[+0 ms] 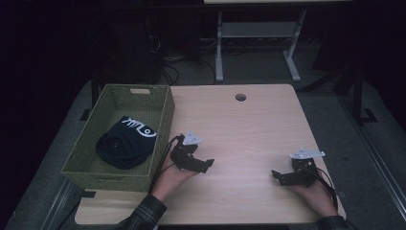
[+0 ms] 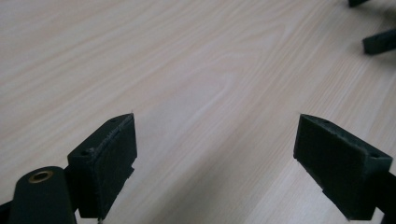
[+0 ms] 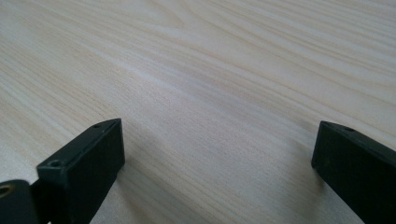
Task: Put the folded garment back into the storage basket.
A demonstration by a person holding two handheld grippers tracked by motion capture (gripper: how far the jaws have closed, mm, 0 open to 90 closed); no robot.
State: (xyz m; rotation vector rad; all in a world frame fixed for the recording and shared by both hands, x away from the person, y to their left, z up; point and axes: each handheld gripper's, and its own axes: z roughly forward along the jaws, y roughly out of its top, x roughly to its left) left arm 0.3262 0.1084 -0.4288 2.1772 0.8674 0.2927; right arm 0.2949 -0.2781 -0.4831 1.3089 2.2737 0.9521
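A green woven basket stands at the table's left edge, and a rolled black cloth with a white print lies inside it. My left gripper rests low over the wood just right of the basket, open, jaws pointing right. In the left gripper view the left gripper has only bare wood between its wide-apart jaws. My right gripper sits near the table's front right, open, jaws pointing left. The right gripper likewise spans bare tabletop in its own view.
The light wooden table has a round cable hole near its far edge. Beyond the table stand a metal desk frame and tangled cables on the dark floor. The other gripper's jaw tips show far off.
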